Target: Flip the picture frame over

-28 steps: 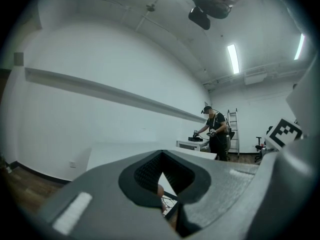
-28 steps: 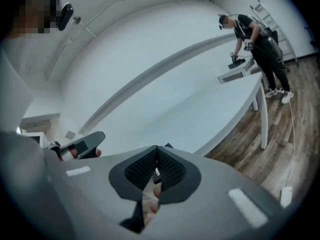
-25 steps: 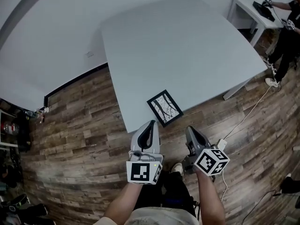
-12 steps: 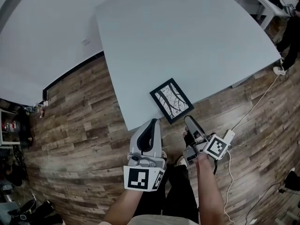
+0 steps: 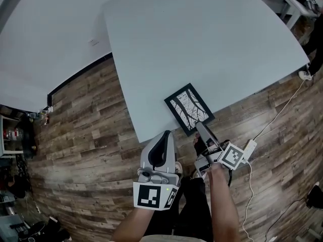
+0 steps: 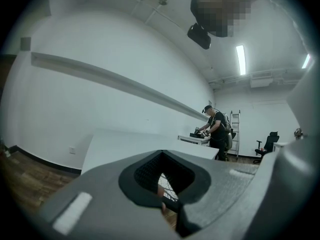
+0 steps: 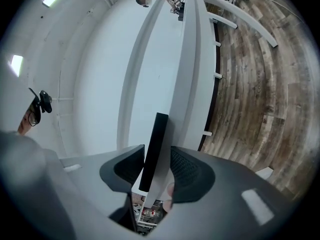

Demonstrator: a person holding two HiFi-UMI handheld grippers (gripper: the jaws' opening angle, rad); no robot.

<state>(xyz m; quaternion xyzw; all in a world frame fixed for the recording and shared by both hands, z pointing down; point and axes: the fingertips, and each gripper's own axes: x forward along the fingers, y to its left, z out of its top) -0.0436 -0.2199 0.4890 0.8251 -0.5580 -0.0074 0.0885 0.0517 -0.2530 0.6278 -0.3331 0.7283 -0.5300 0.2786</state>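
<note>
Right gripper (image 5: 201, 127), jaws apart, straddles the near edge of the frame (image 5: 190, 109) without touching it. Left gripper (image 5: 162, 139) hangs closed and empty, short of the table (image 5: 202, 44). The frame lies face up at the table's edge. Closing now might pinch the tabletop too, and a shallow bite could drop the frame mid-flip.

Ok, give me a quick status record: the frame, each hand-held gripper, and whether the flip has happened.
picture frame: flat, picture side up, at the near edge of the table
right hand-held gripper: jaws apart, either side of the frame's near edge, not clamped
left hand-held gripper: jaws together, empty, clear of the frame
flip: not yet done
</note>
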